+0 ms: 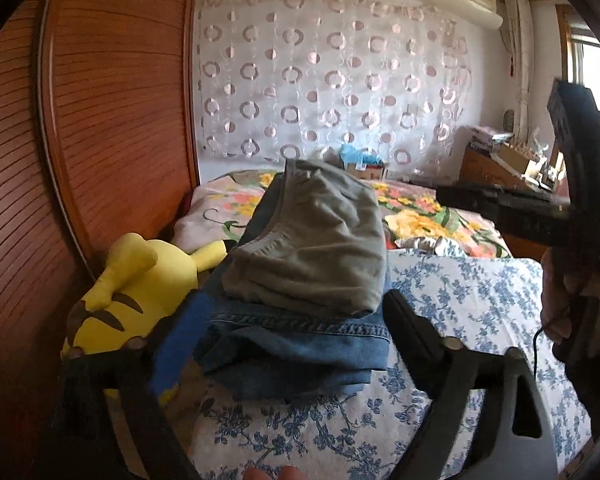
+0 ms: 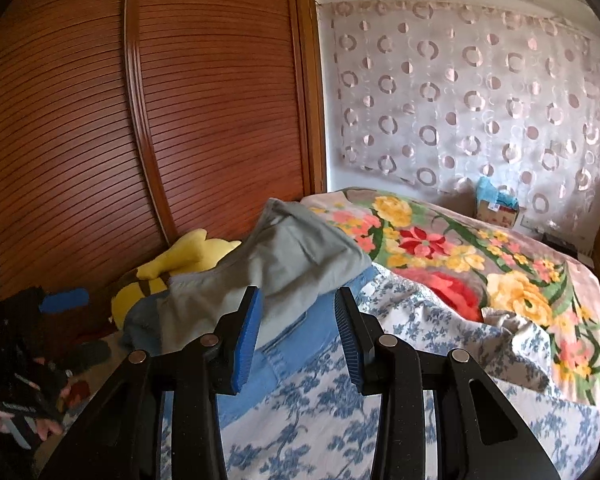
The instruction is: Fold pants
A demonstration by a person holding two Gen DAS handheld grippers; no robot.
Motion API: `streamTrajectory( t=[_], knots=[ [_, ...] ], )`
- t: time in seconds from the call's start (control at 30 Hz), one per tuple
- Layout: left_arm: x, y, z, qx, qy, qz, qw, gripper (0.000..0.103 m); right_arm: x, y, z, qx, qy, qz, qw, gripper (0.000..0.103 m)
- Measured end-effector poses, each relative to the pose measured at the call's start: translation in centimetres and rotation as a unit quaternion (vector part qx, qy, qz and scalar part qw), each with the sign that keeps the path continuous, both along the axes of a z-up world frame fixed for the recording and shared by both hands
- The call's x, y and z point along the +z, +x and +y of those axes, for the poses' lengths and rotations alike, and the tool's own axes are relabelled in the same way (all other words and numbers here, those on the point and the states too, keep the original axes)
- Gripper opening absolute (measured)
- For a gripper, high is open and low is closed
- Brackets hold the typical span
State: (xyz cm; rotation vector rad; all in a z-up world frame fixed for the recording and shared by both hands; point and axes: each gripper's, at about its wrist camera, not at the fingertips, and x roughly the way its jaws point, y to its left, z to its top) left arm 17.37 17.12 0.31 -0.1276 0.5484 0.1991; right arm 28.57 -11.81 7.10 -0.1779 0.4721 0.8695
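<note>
- Grey pants (image 1: 312, 240): folded into a compact bundle, resting on top of folded blue jeans (image 1: 296, 344); the stack lay on the blue-and-white floral sheet (image 1: 472, 292) near the bed's edge, just beside a yellow plush toy (image 1: 124, 292).
- Left gripper (image 1: 296, 328): jaws stood wide apart, one finger either side of the stack's near end, pads not pressing on cloth; nothing held.
- Right gripper (image 2: 296, 332): blue pads partly apart, empty, pointing toward the stack's near corner with no fabric between them.
- Step in hand, as judged: the fold looked complete and the bundle released onto the pile. To do it well, the grippers should draw straight back without snagging an edge, so the top layer does not slide off the jeans.
- Risk, as judged: the grey bundle sat slightly askew; a brush from a finger could tip it toward the toy.
- Containers: a cardboard box (image 2: 496, 210) stood by the patterned curtain (image 2: 460, 92), something light blue showing above it; contents otherwise unclear.
</note>
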Motion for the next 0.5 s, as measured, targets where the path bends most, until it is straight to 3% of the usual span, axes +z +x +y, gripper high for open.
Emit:
streamTrajectory(
  t=[0.17, 0.3, 0.5],
  knots=[
    [1.1, -1.6, -0.6, 0.001, 0.008, -0.012, 0.9999, 0.091, 0.3, -2.2, -1.1, 0.000, 0.006, -0.001, 1.000, 0.039],
    [2.2, -3.0, -1.3, 0.001, 0.018, -0.024, 0.9996, 0.091, 0.6, -4.2, -2.0, -0.003, 0.011, -0.004, 1.000, 0.051],
    [3.6, -5.0, -2.1, -0.007, 0.020, -0.042, 0.9989, 0.091, 1.1, -6.6, -3.4, -0.010, 0.021, -0.008, 1.000, 0.059]
  ],
)
